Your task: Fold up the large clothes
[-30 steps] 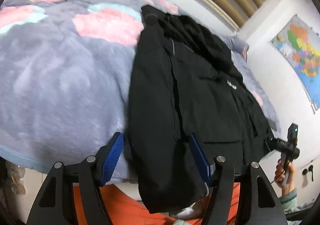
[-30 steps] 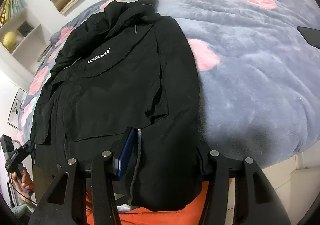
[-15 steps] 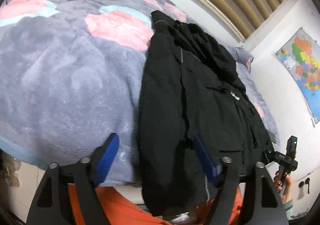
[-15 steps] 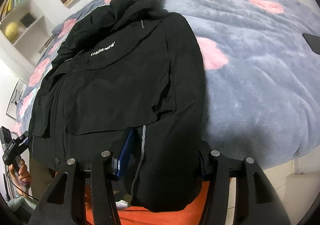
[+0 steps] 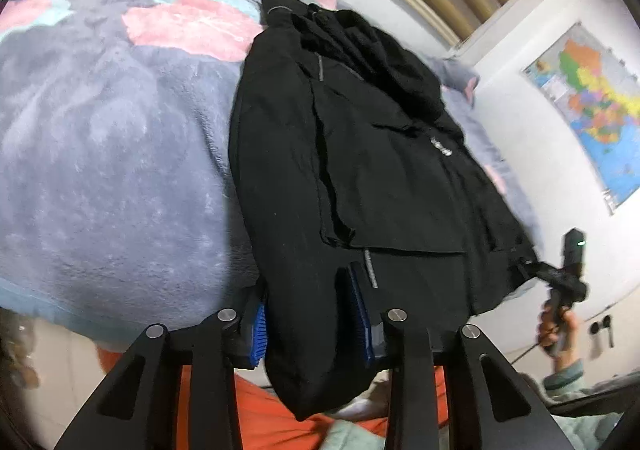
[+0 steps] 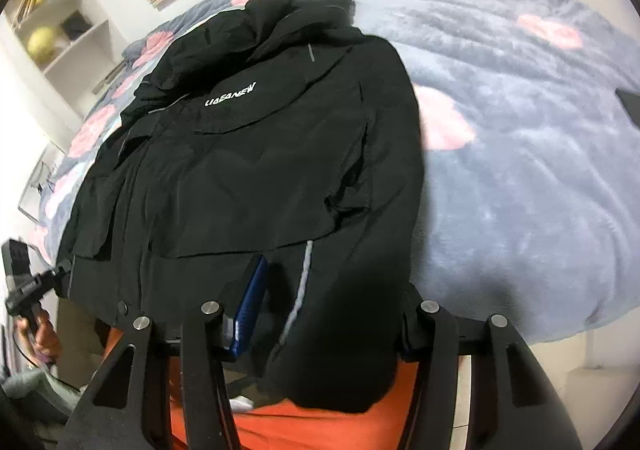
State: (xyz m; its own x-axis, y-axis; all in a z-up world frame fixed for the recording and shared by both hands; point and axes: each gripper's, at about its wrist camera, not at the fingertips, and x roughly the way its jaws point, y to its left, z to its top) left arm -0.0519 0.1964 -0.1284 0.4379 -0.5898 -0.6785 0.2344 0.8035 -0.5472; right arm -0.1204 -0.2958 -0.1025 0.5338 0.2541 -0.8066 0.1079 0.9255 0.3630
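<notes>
Grey fleece bedding with pink blotches covers the bed [image 5: 112, 154], and a slatted headboard and a wall map [image 5: 592, 106] stand behind it. My black jacket [image 5: 360, 170] lies face up along the near edge of the bed, hood toward the headboard, hem hanging over the edge toward me. My left gripper [image 5: 310, 314] has just been closing its jaws, and the blue pads now pinch a fold of the hem near the jacket's left side. My right gripper [image 6: 324, 314] straddles the hem at the other side, a bunched fold filling the gap between its jaws; one pad is hidden by cloth, so I cannot tell whether it truly clamps. White lettering [image 6: 232, 96] shows on the chest.
</notes>
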